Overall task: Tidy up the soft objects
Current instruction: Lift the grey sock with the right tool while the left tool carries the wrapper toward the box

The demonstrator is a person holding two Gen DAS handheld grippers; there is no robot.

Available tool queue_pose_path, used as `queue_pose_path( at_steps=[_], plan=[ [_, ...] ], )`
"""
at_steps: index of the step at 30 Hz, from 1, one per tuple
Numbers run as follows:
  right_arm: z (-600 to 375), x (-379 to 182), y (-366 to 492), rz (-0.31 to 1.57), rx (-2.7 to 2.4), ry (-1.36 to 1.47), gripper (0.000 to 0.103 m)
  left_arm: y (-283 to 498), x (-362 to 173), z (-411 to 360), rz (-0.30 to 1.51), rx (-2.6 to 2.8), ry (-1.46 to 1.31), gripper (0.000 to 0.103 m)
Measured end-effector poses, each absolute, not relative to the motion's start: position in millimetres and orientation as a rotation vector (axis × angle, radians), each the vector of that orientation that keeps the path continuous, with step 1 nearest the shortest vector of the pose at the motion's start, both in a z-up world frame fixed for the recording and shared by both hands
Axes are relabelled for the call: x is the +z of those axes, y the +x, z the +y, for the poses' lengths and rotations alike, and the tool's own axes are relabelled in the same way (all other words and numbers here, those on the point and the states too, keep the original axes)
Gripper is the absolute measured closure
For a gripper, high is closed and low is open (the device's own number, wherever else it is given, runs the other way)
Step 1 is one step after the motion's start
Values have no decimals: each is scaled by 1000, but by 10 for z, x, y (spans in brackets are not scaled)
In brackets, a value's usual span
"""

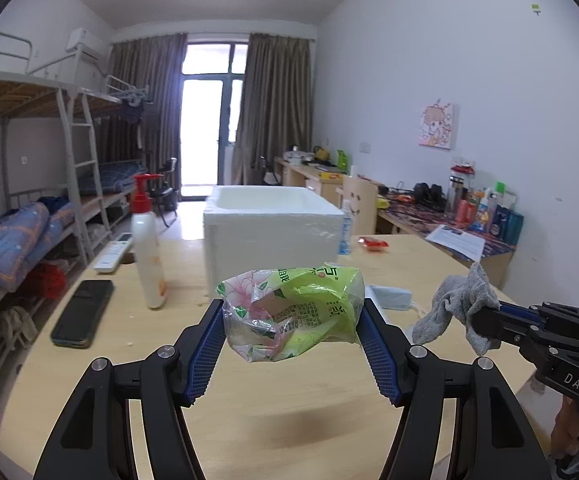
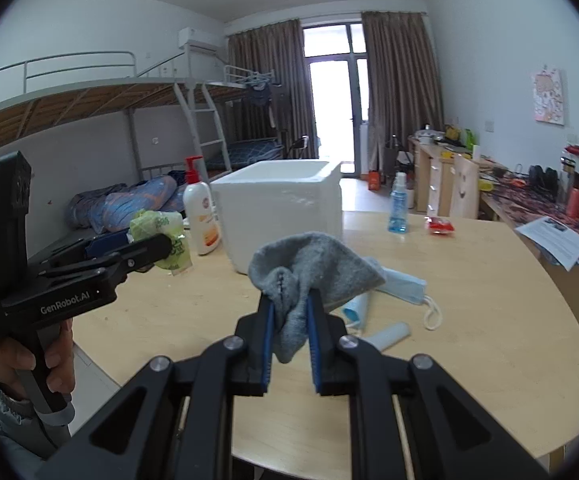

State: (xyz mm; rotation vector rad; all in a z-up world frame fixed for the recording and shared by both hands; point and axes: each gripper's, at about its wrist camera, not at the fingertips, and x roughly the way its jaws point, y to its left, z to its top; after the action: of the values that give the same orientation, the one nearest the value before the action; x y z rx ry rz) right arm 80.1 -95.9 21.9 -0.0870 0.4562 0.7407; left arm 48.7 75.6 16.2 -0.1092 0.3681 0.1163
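Note:
My left gripper (image 1: 291,312) is shut on a green and pink tissue pack (image 1: 293,312) and holds it above the wooden table (image 1: 249,412), in front of the white foam box (image 1: 273,232). My right gripper (image 2: 289,304) is shut on a grey sock (image 2: 309,268) and holds it above the table, also short of the foam box (image 2: 285,208). The sock also shows at the right of the left wrist view (image 1: 457,304). The tissue pack also shows at the left of the right wrist view (image 2: 165,236).
On the table stand a white pump bottle (image 1: 147,248), a black phone (image 1: 83,312), a white remote (image 1: 113,256), a blue spray bottle (image 2: 399,208), a red packet (image 2: 439,225) and a blue face mask (image 2: 403,284). Bunk beds stand left, cluttered desks right.

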Motion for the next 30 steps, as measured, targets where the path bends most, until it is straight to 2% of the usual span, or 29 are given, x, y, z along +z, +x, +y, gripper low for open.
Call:
queue_pose_path(
  at_steps=[30],
  plan=[
    [-363,118,753,423,809,-130,84,158,47,1117,368,299,-92,37]
  ],
)
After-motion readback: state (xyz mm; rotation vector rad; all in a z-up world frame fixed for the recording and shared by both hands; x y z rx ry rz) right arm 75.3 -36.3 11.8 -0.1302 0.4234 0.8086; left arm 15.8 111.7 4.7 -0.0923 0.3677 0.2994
